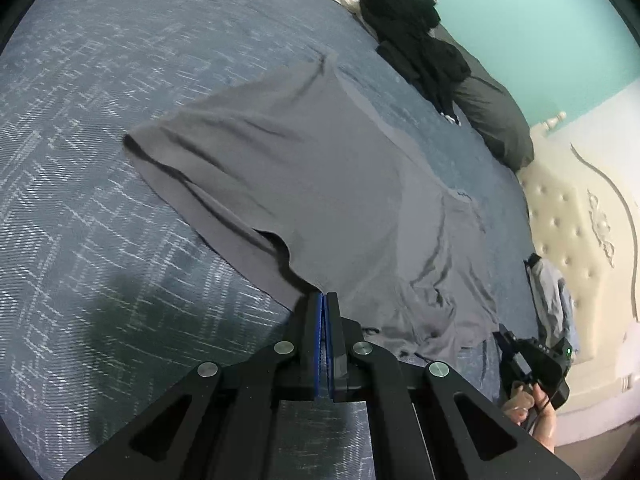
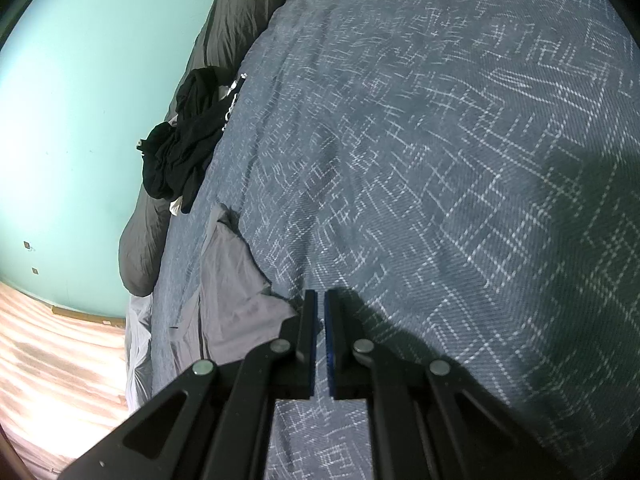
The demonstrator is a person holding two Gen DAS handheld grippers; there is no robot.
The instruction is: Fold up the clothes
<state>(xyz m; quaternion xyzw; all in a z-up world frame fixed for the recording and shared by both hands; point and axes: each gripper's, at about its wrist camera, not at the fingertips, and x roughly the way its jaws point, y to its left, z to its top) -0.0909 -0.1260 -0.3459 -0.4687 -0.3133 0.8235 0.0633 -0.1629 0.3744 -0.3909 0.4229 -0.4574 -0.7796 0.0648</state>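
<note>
A grey garment (image 1: 320, 168) lies spread flat on the blue patterned bedspread (image 1: 80, 160). In the left wrist view my left gripper (image 1: 324, 296) is shut on the garment's near edge, and the cloth rises in a small fold to the fingertips. In the right wrist view my right gripper (image 2: 321, 296) has its pads almost together. A corner of the same garment (image 2: 236, 280) runs in at its left finger. A person's hand (image 1: 528, 400) holds that right gripper at the garment's lower right corner.
A pile of black clothes (image 1: 412, 28) (image 2: 184, 140) lies at the far edge of the bed on a dark grey pillow (image 1: 492, 120). A cream tufted headboard (image 1: 568, 220) stands on the right. Wooden floor (image 2: 48, 340) shows beside the bed.
</note>
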